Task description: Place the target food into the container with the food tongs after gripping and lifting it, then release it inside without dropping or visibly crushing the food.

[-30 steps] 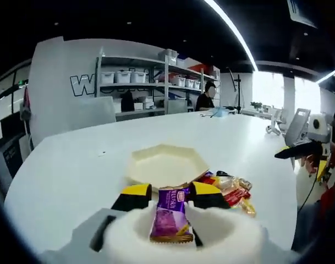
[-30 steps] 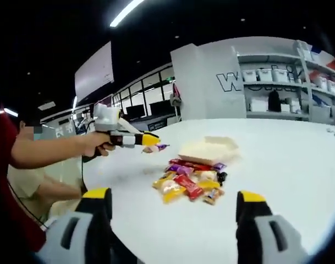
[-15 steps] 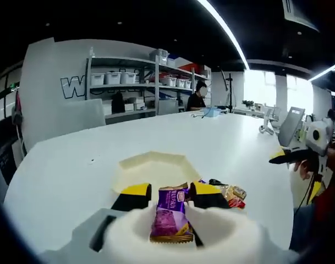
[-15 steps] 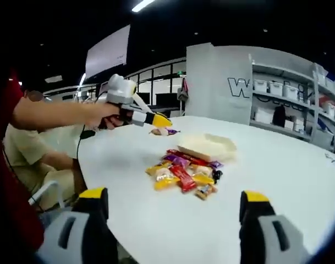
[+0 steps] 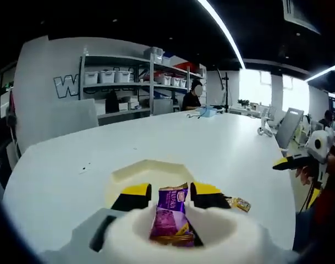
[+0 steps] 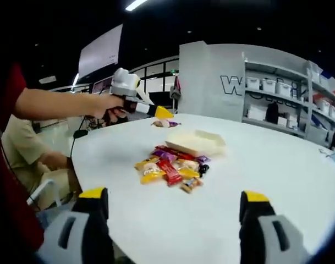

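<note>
Left tongs (image 5: 171, 196) had advanced over the tray (image 5: 150, 170), lower centre, clamped on purple candy (image 5: 171, 214). Right tongs (image 6: 173, 212) apart, idle above worktop (image 6: 277, 176). Risk: early release dropping candy short of tray.

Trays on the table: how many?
1. The cream tray sits on the white table just behind the candy pile; the left gripper view shows it ahead of the jaws.
</note>
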`<state>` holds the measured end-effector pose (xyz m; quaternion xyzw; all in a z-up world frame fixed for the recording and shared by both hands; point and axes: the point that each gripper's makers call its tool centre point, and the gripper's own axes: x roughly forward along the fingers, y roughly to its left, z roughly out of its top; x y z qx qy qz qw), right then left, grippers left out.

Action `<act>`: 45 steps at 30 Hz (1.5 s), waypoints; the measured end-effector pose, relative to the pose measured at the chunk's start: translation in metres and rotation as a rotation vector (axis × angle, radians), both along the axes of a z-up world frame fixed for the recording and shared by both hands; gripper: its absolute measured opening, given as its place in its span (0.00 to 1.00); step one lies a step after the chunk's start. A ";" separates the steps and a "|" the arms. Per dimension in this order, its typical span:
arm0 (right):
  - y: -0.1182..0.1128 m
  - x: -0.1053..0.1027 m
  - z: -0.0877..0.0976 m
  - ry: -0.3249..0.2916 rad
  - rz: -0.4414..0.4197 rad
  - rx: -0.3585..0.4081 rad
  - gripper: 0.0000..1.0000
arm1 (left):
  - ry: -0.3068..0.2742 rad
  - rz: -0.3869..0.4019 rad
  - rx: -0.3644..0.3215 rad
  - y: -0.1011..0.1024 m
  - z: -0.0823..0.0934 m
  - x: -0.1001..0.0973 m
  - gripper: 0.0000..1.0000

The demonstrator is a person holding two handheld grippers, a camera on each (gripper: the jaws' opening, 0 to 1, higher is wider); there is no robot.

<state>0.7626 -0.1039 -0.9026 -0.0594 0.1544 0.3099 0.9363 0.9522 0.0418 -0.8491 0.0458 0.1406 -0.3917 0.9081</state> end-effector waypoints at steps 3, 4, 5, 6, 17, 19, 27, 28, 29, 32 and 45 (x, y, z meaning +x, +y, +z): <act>-0.004 0.001 0.001 -0.001 -0.004 -0.001 0.99 | 0.010 0.005 -0.003 -0.004 -0.004 0.006 0.27; -0.005 0.001 0.001 -0.002 -0.005 0.000 0.99 | 0.013 0.006 -0.006 -0.005 -0.004 0.008 0.27; -0.006 0.001 0.002 -0.003 -0.006 0.002 0.99 | 0.015 0.006 -0.007 -0.007 -0.003 0.009 0.27; -0.007 0.001 0.002 -0.004 -0.008 0.003 0.99 | 0.014 0.005 -0.006 -0.009 -0.002 0.012 0.27; -0.015 0.001 -0.003 0.023 -0.019 0.033 0.99 | -0.017 0.031 -0.054 -0.026 0.040 0.041 0.30; -0.016 0.000 -0.001 0.025 -0.019 0.045 0.99 | -0.026 0.022 -0.068 -0.027 0.041 0.042 0.30; -0.023 0.001 0.004 0.014 -0.029 0.036 0.99 | -0.032 0.020 -0.013 -0.023 0.032 0.037 0.29; -0.022 0.001 0.004 0.012 -0.029 0.035 0.99 | -0.039 0.016 -0.015 -0.024 0.033 0.034 0.29; -0.022 0.001 0.005 0.012 -0.029 0.036 0.99 | -0.038 0.011 -0.022 -0.024 0.034 0.032 0.29; -0.017 -0.001 0.004 0.015 -0.021 0.032 0.99 | -0.034 0.006 -0.023 -0.024 0.033 0.025 0.29; 0.000 -0.008 0.000 0.022 0.022 0.000 0.99 | -0.037 -0.088 0.077 -0.037 -0.004 -0.015 0.29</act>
